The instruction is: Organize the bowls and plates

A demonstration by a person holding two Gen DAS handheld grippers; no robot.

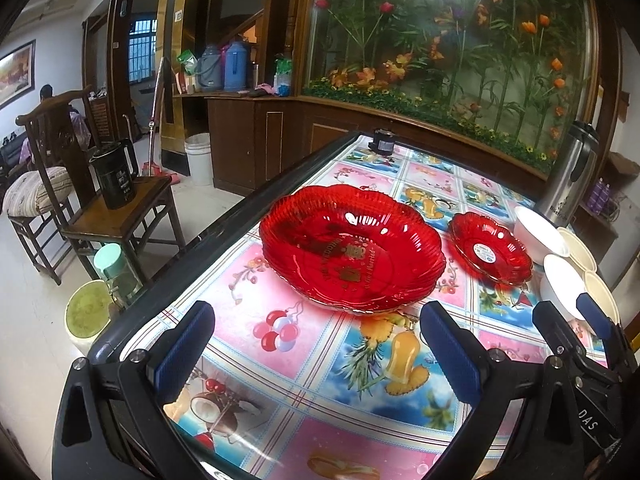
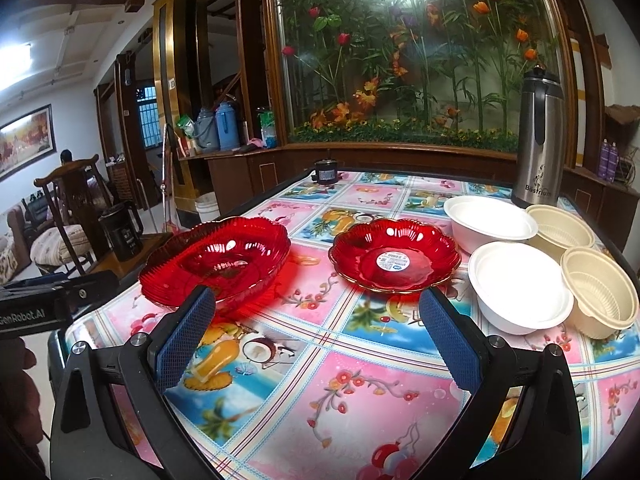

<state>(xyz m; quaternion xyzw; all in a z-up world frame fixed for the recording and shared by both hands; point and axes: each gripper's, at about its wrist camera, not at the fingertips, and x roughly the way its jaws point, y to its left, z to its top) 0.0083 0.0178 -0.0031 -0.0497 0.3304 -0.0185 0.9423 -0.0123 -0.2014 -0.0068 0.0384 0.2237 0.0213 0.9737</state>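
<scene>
A large red glass plate (image 1: 352,248) (image 2: 218,258) sits on the table's left part. A smaller red plate (image 1: 490,248) (image 2: 396,256) with a round sticker sits to its right. Two white bowls (image 2: 490,222) (image 2: 520,286) and two beige bowls (image 2: 560,228) (image 2: 598,288) stand at the right; they also show in the left wrist view (image 1: 538,230). My left gripper (image 1: 316,354) is open and empty, just short of the large plate. My right gripper (image 2: 316,338) is open and empty, in front of the small plate; it shows in the left wrist view (image 1: 572,320).
The table (image 2: 340,380) has a colourful fruit-print cloth. A steel thermos jug (image 2: 538,140) stands at the back right, a small dark object (image 2: 325,171) at the far edge. A wooden chair (image 1: 120,216) with a black kettle stands left of the table.
</scene>
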